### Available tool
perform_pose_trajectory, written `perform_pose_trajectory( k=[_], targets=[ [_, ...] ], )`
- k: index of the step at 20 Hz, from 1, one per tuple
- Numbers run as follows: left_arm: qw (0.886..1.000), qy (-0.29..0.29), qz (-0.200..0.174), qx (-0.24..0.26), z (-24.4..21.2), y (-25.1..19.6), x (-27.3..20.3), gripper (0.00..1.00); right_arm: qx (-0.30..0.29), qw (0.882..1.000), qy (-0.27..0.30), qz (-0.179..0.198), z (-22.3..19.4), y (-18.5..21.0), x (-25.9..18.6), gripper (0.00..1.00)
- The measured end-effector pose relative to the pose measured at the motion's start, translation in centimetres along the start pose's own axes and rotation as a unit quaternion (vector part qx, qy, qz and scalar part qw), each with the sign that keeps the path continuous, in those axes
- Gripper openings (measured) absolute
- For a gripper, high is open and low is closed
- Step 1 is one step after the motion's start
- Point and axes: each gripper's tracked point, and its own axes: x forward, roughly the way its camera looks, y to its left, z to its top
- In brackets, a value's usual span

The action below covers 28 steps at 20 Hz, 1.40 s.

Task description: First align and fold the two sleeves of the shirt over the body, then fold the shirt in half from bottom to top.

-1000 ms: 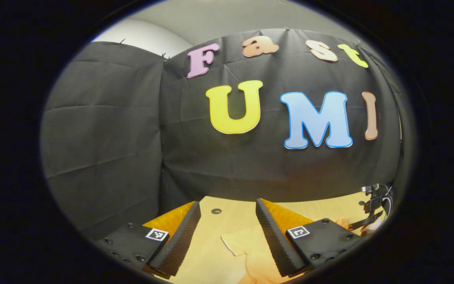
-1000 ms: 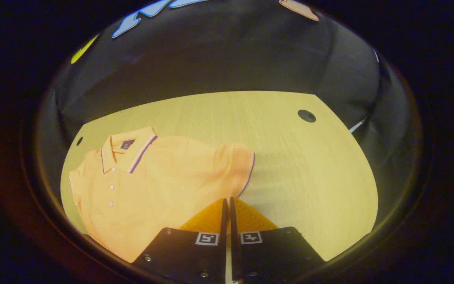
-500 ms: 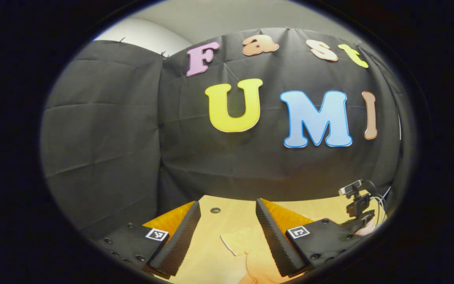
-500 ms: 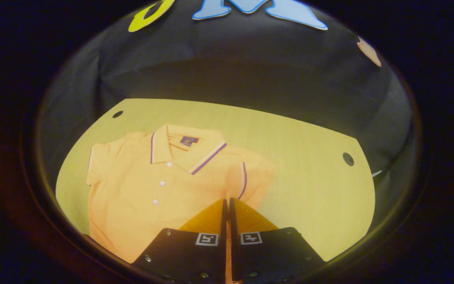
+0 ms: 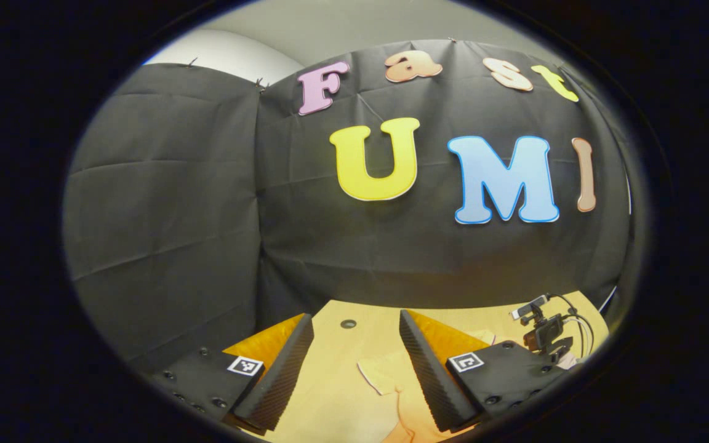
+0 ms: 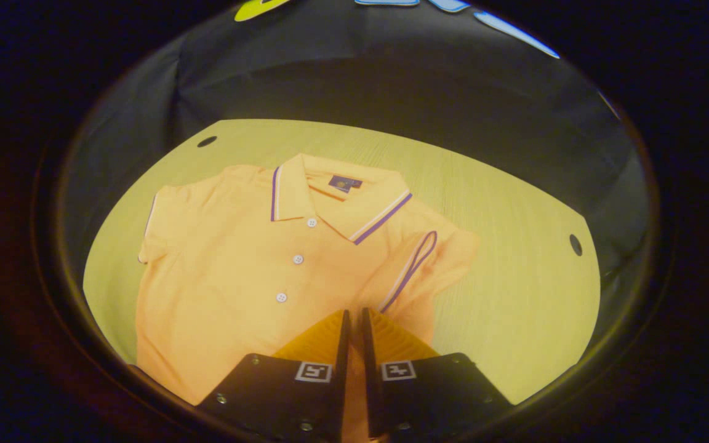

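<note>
The orange polo shirt (image 6: 250, 277) lies face up on the pale wood surface (image 6: 514, 289), collar (image 6: 336, 200) toward the far edge and hem toward the near one, so its long axis runs straight away from the right claw (image 6: 352, 320). That claw sits low over the shirt's right side with its fingers drawn almost together; a strip of orange shows in the narrow slit between them, but whether they pinch cloth I cannot tell. Just ahead of its tips the right sleeve (image 6: 419, 271) is turned partly inward, its striped cuff slanting across the edge of the body — so this sleeve fold looks begun rather than finished, and the right claw is plainly the nearer one for it.

The other sleeve (image 6: 157, 227) lies flat and spread out to the far left, untouched by my reading. The left claw (image 5: 349, 363) is held wide open, pointing at the booth wall, with only a corner of the shirt showing between its fingers — that sleeve seems to be its job.

Nothing lies on the shirt. A round cable hole (image 6: 575, 244) sits well off to the right, another (image 6: 207, 141) beyond the left shoulder, and the right gripper's own rig (image 5: 545, 335) shows at the surface's edge in the left gripper view.
</note>
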Motion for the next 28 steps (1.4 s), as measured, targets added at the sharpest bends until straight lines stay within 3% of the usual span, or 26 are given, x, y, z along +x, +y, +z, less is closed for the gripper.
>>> perform_pose_trajectory(
  k=[1,7,15,21,27,28],
  targets=[
    [1.000,0.001,-0.001,-0.001,-0.1,0.1,0.1,0.94,0.003,1.000,-0.001,-0.006,0.0,-0.4,-0.2,0.24],
    [1.000,0.004,-0.014,-0.016,-0.8,-0.6,1.3,0.95,0.039,0.997,-0.055,-0.028,2.9,-2.2,-4.6,0.24],
    [0.999,0.027,-0.020,-0.033,-4.4,-1.9,6.5,0.94,0.095,0.984,-0.146,-0.019,6.1,-3.2,-13.5,0.24],
    [0.993,0.104,-0.038,-0.031,-13.2,-4.8,11.9,0.95,0.125,0.973,-0.193,-0.025,6.1,-4.1,-20.0,0.24],
    [0.982,0.183,-0.035,-0.029,-22.4,-5.8,16.5,0.94,0.150,0.967,-0.201,-0.052,3.5,-5.4,-23.9,0.21],
    [0.979,0.198,-0.033,-0.029,-24.1,-5.7,16.9,0.94,0.153,0.966,-0.199,-0.059,2.9,-5.7,-24.5,0.24]
  ],
)
